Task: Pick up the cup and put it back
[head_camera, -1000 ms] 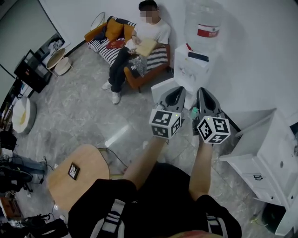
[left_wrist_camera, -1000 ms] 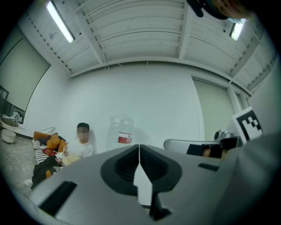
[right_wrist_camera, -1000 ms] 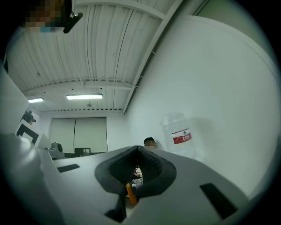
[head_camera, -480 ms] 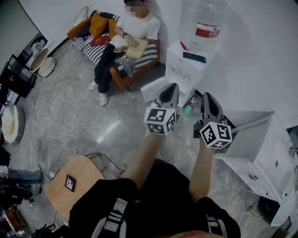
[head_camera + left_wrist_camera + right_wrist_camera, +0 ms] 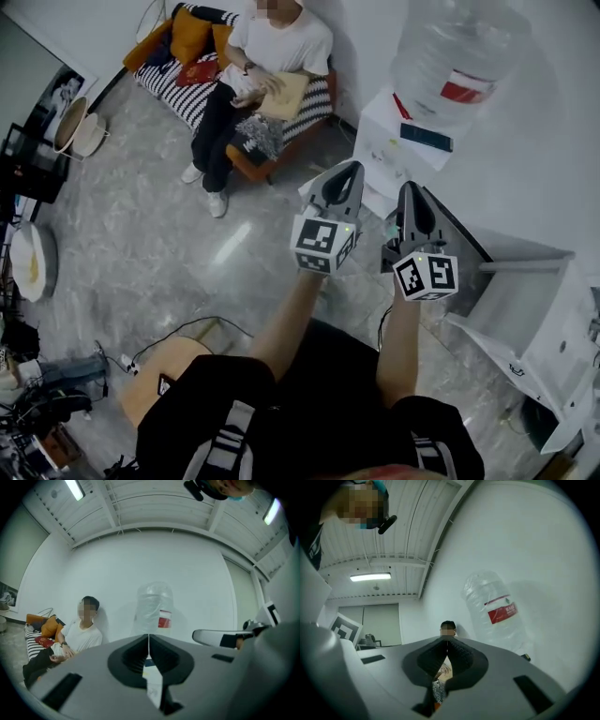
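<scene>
I cannot make out a cup in any view. Both grippers are held out level towards a white water dispenser (image 5: 405,150) with a big clear bottle (image 5: 461,58) on top, standing against the wall. My left gripper (image 5: 349,171) is shut, jaws meeting at the tips with nothing between them (image 5: 149,637). My right gripper (image 5: 410,189) is shut and empty as well (image 5: 446,640). The bottle (image 5: 154,605) rises just beyond the left jaws and shows up and to the right of the right jaws (image 5: 494,612).
A person (image 5: 267,66) sits on a striped sofa (image 5: 187,73) at the back left. A white cabinet (image 5: 539,314) stands open at the right. A small green thing (image 5: 391,228) lies on the floor between the grippers. A round wooden table (image 5: 169,370) is behind at lower left.
Both grippers have moved forward and a little down towards the dispenser, which now looms larger. The sofa has shifted up and the round table has slid down the head view. Jaws stayed shut.
</scene>
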Motion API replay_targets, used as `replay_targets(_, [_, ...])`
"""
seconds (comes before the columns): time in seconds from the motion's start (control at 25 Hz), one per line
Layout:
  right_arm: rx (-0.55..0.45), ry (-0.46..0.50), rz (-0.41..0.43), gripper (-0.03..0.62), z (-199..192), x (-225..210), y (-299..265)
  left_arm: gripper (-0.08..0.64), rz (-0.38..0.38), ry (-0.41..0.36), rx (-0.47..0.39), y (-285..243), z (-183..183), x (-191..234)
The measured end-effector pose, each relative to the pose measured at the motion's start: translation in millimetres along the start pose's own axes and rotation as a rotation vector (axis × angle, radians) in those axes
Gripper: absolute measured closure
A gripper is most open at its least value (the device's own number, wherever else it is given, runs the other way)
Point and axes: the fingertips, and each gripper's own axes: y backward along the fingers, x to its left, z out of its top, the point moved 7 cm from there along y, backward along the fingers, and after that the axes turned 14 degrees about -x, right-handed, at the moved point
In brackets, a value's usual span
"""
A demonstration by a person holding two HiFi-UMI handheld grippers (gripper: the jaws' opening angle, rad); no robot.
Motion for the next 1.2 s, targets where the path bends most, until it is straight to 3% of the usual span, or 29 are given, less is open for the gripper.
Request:
replay_targets(0.36, [0.015, 0.073, -0.019, 0.581, -26, -19, -42, 0.546, -0.075, -0.008, 0.034, -44, -25, 24])
replay_targets(0.6, [0.031, 0.115, 0.027, 0.581, -47, -45, -60, 0.546, -0.052, 0.009, 0.047, -62, -62, 25])
replay_targets(0.8, [0.065, 0.103, 0.062, 0.581, -94, -83, -47, 0.546, 0.016, 0.043, 0.048, -69, -125, 29])
replay_targets(0.92, [0.045, 0.112, 0.108, 0.581, -121, -100, -35, 0.546, 0.001, 0.098, 0.0, -71, -166, 26])
replay_targets(1.2, [0.073, 0.144, 0.179, 0.581, -222, -130, 9, 0.546, -0.039, 0.079, 0.002, -48, -290, 30])
